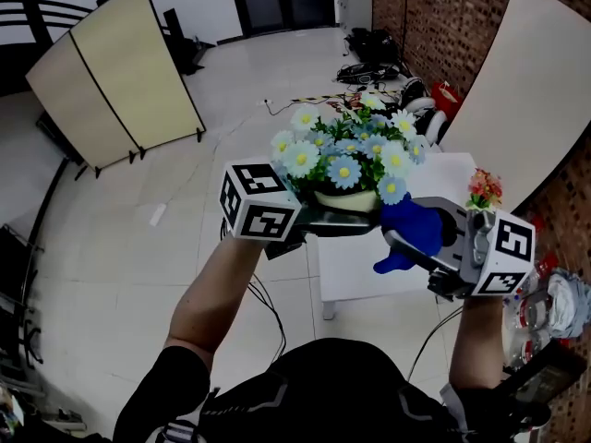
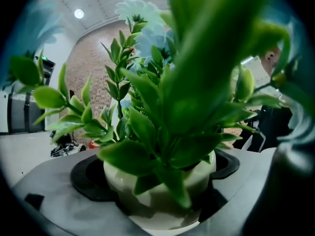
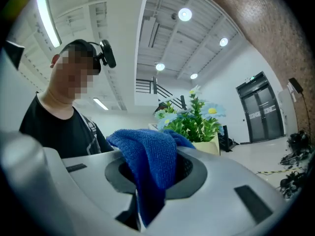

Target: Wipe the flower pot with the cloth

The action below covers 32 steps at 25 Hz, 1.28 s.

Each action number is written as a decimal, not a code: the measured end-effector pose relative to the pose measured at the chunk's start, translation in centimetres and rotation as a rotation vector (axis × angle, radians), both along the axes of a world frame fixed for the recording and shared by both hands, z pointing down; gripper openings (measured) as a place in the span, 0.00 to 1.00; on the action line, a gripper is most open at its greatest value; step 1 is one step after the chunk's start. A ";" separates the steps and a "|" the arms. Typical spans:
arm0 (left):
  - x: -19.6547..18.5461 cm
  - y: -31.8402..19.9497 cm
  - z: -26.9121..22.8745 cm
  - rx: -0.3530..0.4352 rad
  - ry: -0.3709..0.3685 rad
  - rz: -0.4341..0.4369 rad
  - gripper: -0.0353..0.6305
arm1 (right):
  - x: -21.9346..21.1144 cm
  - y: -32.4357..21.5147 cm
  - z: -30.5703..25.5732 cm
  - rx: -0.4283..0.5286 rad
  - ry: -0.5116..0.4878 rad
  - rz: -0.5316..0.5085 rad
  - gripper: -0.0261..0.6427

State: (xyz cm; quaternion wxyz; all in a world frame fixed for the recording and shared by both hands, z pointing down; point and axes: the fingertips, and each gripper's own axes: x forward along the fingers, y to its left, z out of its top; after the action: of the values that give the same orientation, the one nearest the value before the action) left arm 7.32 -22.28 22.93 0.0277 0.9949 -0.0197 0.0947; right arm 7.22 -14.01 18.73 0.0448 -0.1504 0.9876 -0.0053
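Left hand-held gripper (image 1: 334,221) grips flower pot (image 2: 160,195) — right hand-held gripper (image 1: 427,247), cloth (image 3: 147,156).

In the head view, the flower pot (image 1: 346,200) shows only as a cream strip at centre. The blooms (image 1: 343,155) cover its top and the left tool (image 1: 340,218) covers its lower body. The cloth (image 1: 411,227) masks the tips of the right tool (image 1: 427,238). At lower right, clutter (image 1: 554,305) is blurred and cut by the frame edge. In the left gripper view, a blurred leaf (image 2: 206,48) fills the upper right, and the pot's base runs off the bottom edge.
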 end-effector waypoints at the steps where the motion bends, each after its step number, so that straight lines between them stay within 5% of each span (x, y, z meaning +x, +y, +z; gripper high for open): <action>1: -0.2 -0.6 -0.1 -0.010 0.008 -0.012 0.88 | 0.4 -0.2 -0.2 0.003 -0.017 0.012 0.16; 7: -0.6 0.0 -0.8 -0.002 0.012 -0.053 0.88 | -1.0 0.0 -0.2 0.018 0.039 0.029 0.16; 21: -2.9 5.5 -1.7 0.155 0.042 0.115 0.88 | 1.3 -4.3 -0.3 -0.069 -0.016 0.073 0.16; 32: -2.3 10.6 -1.4 0.151 0.014 0.313 0.88 | 0.7 -6.6 -0.9 -0.103 -0.089 -0.129 0.16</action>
State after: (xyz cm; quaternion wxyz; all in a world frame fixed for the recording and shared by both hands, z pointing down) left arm 5.06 -11.72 21.49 -0.0623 0.9857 0.1288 0.0893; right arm 7.96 -20.61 17.81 0.0805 -0.0880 0.9907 -0.0657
